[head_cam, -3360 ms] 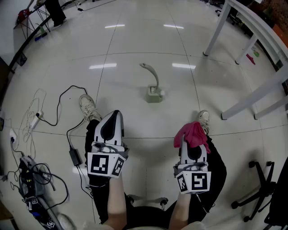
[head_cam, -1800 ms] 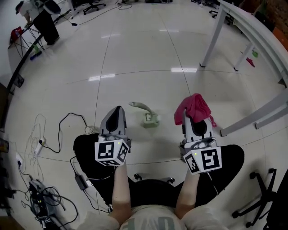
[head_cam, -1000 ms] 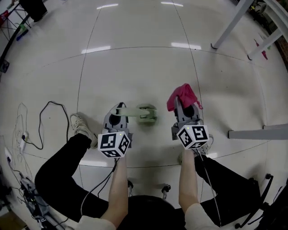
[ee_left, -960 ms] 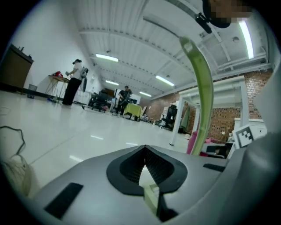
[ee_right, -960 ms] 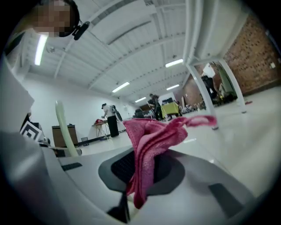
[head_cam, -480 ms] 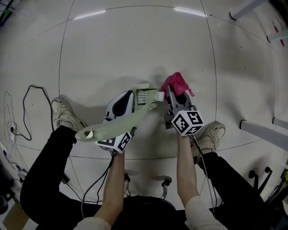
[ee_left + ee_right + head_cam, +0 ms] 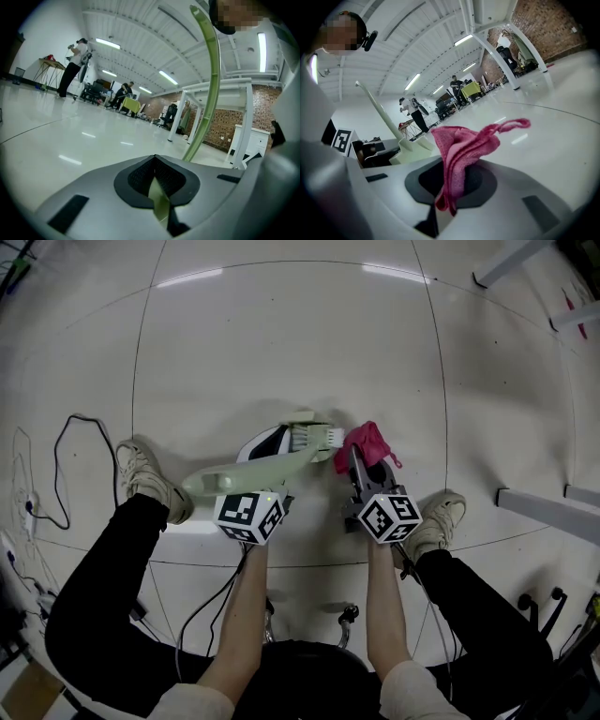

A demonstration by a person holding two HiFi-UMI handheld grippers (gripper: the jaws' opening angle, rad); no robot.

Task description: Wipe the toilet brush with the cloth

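Toilet brush (image 7: 246,472) and cloth (image 7: 367,441) both in hand, wipe not yet begun.
Left gripper (image 7: 155,180) clamps the handle; right gripper (image 7: 359,465) pinches the cloth, which sits just beside the bristle head (image 7: 314,438) at its 3 o'clock. Judged next: press cloth onto head, rub along.

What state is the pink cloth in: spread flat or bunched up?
Bunched up. The pink cloth is pinched in the right tool and stands out in crumpled folds; the head view shows it as a wad.
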